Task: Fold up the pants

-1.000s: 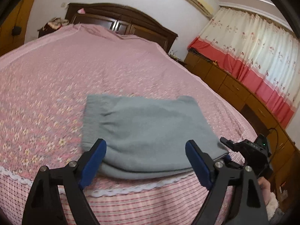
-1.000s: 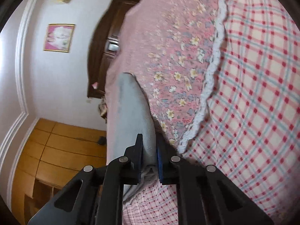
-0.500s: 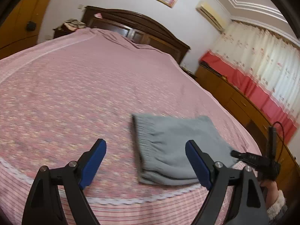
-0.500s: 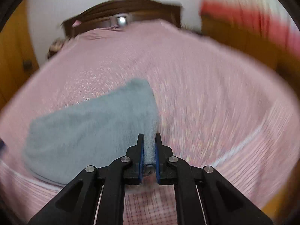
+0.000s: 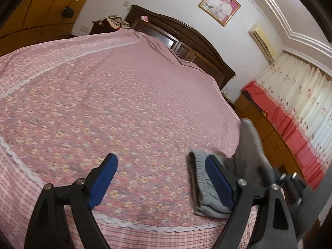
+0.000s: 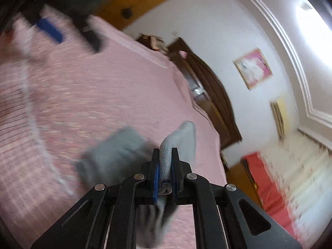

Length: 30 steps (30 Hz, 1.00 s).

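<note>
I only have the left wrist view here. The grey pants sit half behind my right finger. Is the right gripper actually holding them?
Observer: Yes. In the right wrist view the right gripper is shut on a bunched fold of the grey pants.
Operator: Is the whole garment off the bed?
Observer: That view is blurred, but one part stands up from the jaws and another hangs down below them, over the pink bedspread.
Operator: And my left gripper, is it clear of the cloth?
Observer: The left gripper appears in the right view only as a blurred shape at the upper left, apart from the pants; its jaws stand open.
</note>
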Tool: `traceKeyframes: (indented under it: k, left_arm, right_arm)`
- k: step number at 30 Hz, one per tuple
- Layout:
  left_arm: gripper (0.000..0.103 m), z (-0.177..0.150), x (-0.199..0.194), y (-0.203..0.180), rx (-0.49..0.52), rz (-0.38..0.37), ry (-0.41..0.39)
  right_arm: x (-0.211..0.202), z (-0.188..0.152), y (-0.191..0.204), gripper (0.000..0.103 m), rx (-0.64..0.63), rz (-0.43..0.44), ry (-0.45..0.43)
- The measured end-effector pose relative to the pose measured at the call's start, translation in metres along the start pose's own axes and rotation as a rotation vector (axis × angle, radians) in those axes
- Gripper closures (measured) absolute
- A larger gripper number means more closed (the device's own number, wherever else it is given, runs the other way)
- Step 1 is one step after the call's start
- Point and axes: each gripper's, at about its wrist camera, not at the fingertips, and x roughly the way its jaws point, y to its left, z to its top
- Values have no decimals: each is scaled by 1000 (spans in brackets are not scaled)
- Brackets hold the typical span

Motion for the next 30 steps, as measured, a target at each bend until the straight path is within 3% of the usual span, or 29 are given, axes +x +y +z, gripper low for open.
traceKeyframes:
  k: [4, 11, 13, 16, 18, 19, 21, 24, 27, 30]
  left_arm:
    - [14, 3, -7, 11, -18, 15, 8]
    - [14, 5, -6, 14, -12, 22, 33]
    - [14, 3, 3, 5, 3, 21, 55]
    - [14, -2, 12, 0, 20, -3, 108]
    - [14, -5, 15, -1, -29, -68, 153]
    - [13, -8, 13, -3, -43, -100, 163]
    - [13, -9, 13, -7, -38, -140, 192]
    - [11, -15, 16, -21, 28, -141, 250]
    - [11, -25, 33, -35, 26, -204, 339]
    - [15, -39, 53, -51, -20, -250, 422]
  right_arm:
    - [-7, -3, 28, 93, -72, -3, -35]
    - [-8, -16, 42, 93, -114, 9, -43]
    - [-13, -28, 48, 92, -126, 47, -51]
    - [-18, -26, 49, 86, -87, 174, -46]
    - [-34, -31, 33, 73, 1, 275, -93]
    - [-44, -37, 13, 73, 100, 369, -103]
    - [-52, -52, -18, 73, 260, 457, -91]
    - [-56, -94, -74, 73, 549, 546, -33]
    - [-48, -141, -113, 73, 764, 552, 60]
    - [-45, -178, -137, 73, 880, 527, 127]
